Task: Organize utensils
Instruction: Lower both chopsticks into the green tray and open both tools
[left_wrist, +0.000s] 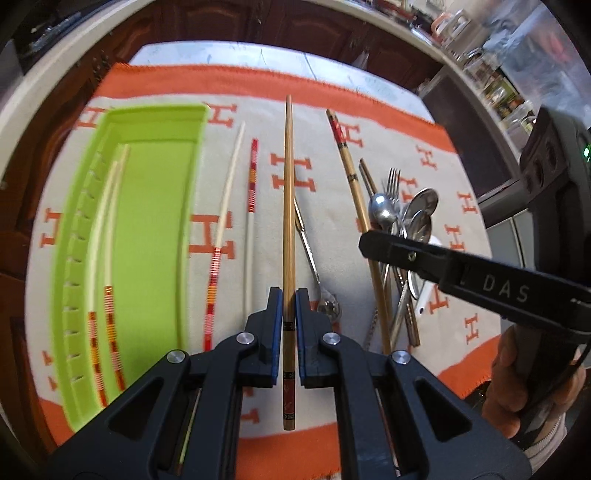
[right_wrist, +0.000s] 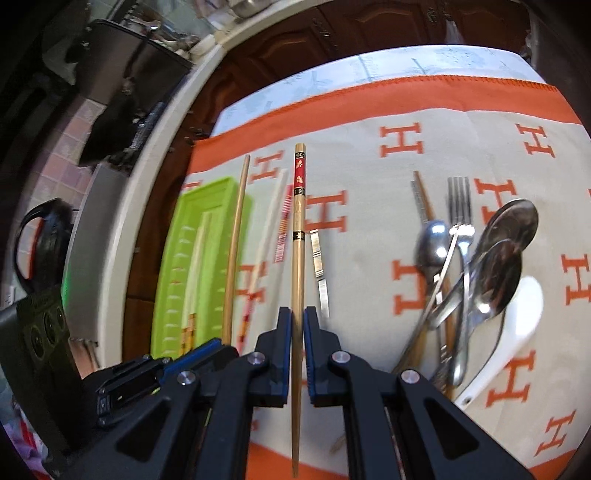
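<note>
My left gripper (left_wrist: 289, 295) is shut on a bamboo chopstick (left_wrist: 289, 184), whose red-and-black end points back toward the camera. My right gripper (right_wrist: 297, 314) is shut on a matching bamboo chopstick (right_wrist: 298, 240), its red end pointing away. One of the right gripper's fingers (left_wrist: 399, 253) reaches in from the right in the left wrist view. A green tray (left_wrist: 155, 184) on the left holds two white chopsticks (left_wrist: 107, 229) with red and orange bands. Two more banded white chopsticks (left_wrist: 229, 184) lie loose on the cloth between the tray and my left gripper.
A pile of metal spoons and a fork (right_wrist: 480, 266) lies on the right over a white ceramic spoon (right_wrist: 517, 321). A slim metal spoon (left_wrist: 308, 243) lies mid-cloth. The cream cloth (right_wrist: 369, 240) has orange H marks. A hand (left_wrist: 517, 387) holds the right gripper. Wooden cabinets stand behind.
</note>
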